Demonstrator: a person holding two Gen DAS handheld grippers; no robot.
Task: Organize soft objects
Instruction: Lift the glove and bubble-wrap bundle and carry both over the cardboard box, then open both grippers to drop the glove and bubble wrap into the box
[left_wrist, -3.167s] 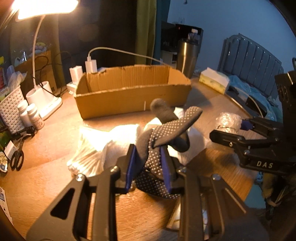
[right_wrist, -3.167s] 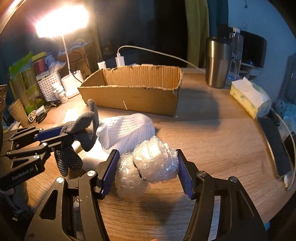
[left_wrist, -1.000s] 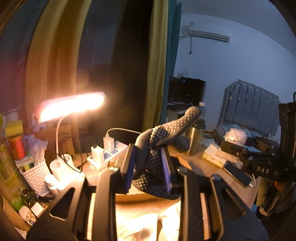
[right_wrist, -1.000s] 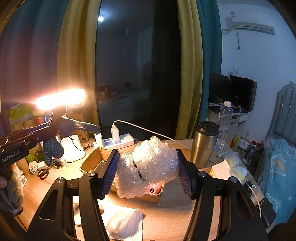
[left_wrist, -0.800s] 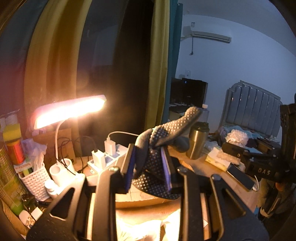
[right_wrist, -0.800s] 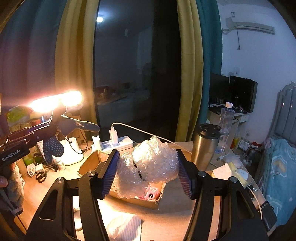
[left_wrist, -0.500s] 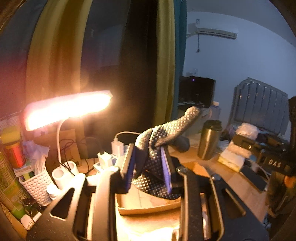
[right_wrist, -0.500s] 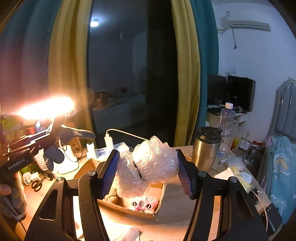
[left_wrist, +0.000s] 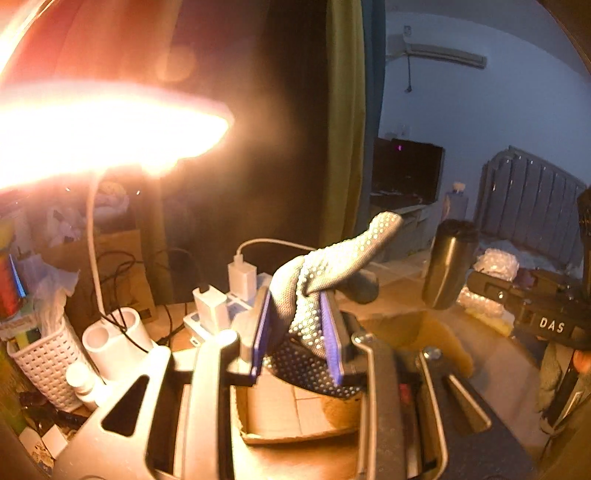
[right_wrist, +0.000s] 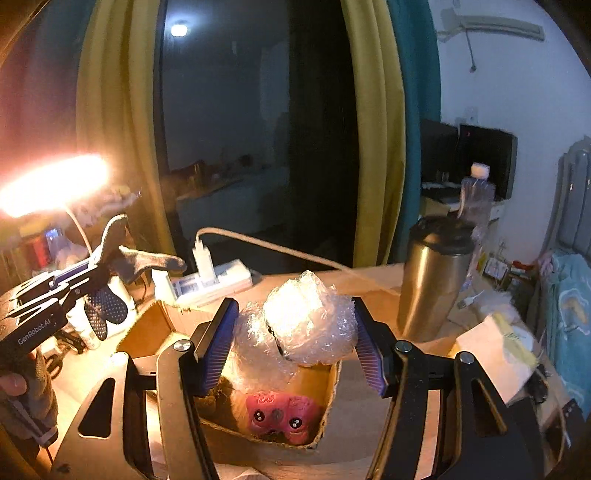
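Left tongs (left_wrist: 297, 330): raised, blue pads closed on a dotted grey glove (left_wrist: 325, 273), which droops below and sticks out beyond them. Right tongs (right_wrist: 291, 347): raised, level, pads pressed against both sides of a wad of bubble wrap (right_wrist: 295, 328).

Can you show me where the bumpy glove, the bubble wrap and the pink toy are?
dotted glove (left_wrist: 314, 295): left wrist view, on its dotted fabric between the blue pads.
bubble wrap (right_wrist: 306, 325): right wrist view, on the upper lump of the wad.
pink toy (right_wrist: 279, 413): right wrist view, on its face, inside the cardboard box.
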